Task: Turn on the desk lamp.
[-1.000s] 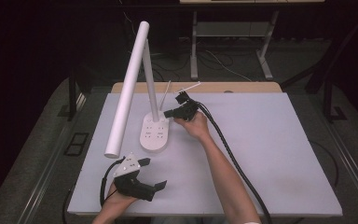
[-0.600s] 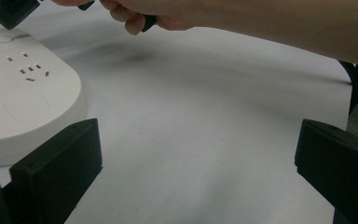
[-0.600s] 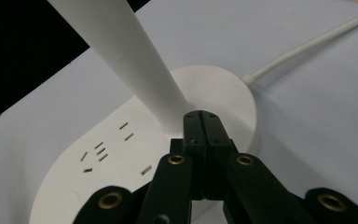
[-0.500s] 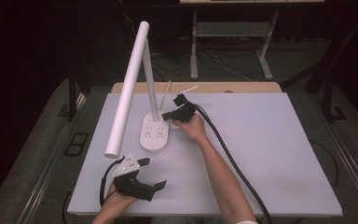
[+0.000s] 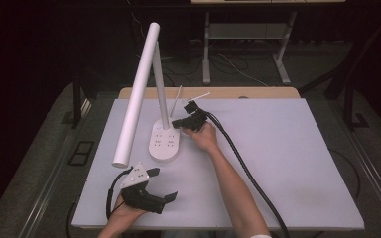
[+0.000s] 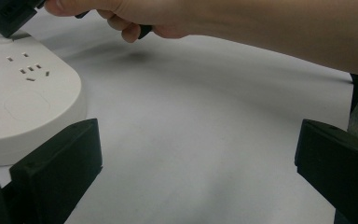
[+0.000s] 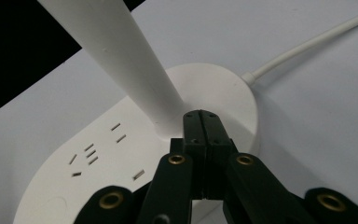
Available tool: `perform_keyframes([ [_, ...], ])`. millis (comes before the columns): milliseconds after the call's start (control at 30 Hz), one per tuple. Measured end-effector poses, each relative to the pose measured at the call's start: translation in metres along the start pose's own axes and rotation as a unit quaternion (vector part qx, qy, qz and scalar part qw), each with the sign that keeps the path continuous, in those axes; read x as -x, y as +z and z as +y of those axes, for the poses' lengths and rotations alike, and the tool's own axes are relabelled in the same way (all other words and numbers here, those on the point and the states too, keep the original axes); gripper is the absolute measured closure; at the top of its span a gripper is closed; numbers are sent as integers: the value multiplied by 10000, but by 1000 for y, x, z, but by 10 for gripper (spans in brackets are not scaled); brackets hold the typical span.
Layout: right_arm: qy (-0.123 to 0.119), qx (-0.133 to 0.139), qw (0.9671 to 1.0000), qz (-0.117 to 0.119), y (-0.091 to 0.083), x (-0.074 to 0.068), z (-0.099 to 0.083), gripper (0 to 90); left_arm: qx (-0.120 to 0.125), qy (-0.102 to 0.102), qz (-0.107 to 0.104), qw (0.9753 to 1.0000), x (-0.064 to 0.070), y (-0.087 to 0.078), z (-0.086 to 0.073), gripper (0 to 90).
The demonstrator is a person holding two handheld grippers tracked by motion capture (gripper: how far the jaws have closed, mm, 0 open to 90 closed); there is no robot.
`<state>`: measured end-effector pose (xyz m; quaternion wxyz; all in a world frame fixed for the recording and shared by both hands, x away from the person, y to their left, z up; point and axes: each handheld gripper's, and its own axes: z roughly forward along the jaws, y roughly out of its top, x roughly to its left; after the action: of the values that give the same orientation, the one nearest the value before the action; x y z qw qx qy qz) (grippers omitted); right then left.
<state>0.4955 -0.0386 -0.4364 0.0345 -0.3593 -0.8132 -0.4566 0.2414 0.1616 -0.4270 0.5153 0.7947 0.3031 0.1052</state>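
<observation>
A white desk lamp stands at the table's back left. Its oval base [image 5: 164,141] carries socket slots [image 7: 91,154], and a thin stem [image 5: 161,94] holds a long tube head [image 5: 136,94] that slopes toward the front left. My right gripper [image 5: 175,123] is shut with nothing in it. Its joined tips [image 7: 200,119] sit on the base top right at the foot of the stem [image 7: 121,56]. My left gripper [image 5: 163,184] rests near the front edge, open and empty, with wide-apart jaws [image 6: 196,140] that point toward the base [image 6: 23,98].
The lamp's white cord [image 7: 307,44] leaves the rear of the base and runs to the table's back edge [image 5: 193,96]. The right forearm [image 5: 233,183] and a thick black cable [image 5: 248,173] cross the white table top [image 5: 297,163] diagonally. Dark floor surrounds the table.
The right gripper has shifted slightly left and down onto the lamp base beside the stem. The left gripper has stayed where it was.
</observation>
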Motion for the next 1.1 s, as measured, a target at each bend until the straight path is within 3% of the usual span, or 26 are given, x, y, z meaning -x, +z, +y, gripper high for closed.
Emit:
perform_keyframes([
  [500, -145, -31, 9995, -264, 1, -7, 0, 900, -34, 11, -21, 10000, 0, 1, 0, 0],
  [900, -34, -3, 9999, -100, -5, -8, 2, 898, 9, -25, -6, 10000, 0, 0, 0, 0],
  [1100, -194, -35, 9998, -82, -19, -16, 9, 897, 20, -23, -2, 10000, 0, 1, 0, 0],
])
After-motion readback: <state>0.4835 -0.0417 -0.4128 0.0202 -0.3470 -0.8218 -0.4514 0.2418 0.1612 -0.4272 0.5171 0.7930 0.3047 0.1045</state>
